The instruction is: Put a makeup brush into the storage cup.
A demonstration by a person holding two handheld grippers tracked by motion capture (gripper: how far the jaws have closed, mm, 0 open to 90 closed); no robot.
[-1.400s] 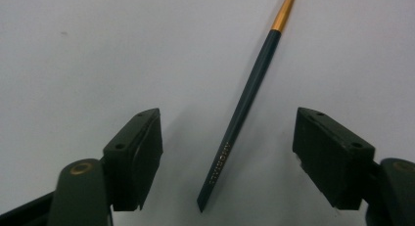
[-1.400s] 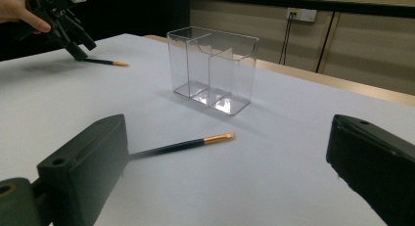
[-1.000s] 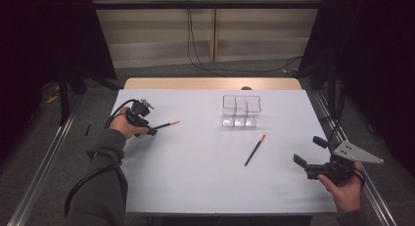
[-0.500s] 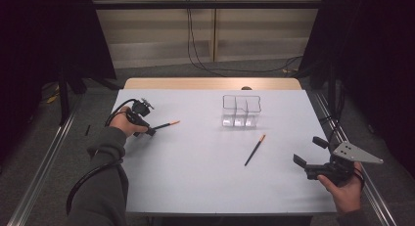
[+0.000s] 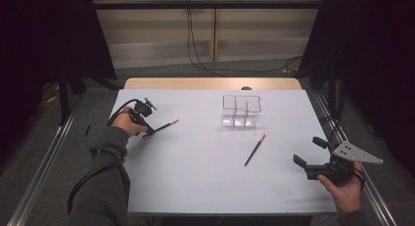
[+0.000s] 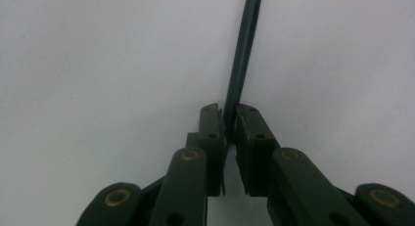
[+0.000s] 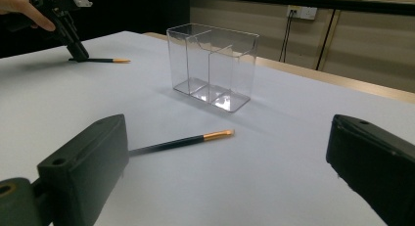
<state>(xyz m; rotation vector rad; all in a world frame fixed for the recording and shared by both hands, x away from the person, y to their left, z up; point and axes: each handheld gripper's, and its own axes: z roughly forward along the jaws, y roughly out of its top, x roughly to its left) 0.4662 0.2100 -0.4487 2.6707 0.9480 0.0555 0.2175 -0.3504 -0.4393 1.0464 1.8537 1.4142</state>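
**Left jaws close on brush handle**

Closing over the last moments, the left gripper [image 5: 148, 130] now pinches the dark handle of a brush [image 5: 164, 126] lying on the white table [image 5: 195, 177]. Both hands hold position. The right gripper [image 5: 309, 151] sits wide apart, near a second brush [image 5: 255, 150].

A lab recording bay: a white table [image 5: 195, 187] between metal rails [image 5: 41, 167], flanked by black curtains [image 5: 44, 35].

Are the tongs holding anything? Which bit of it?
The left tongs have just closed on a brush at its dark handle end, and it lies on the table. The right tongs are open, holding nothing.
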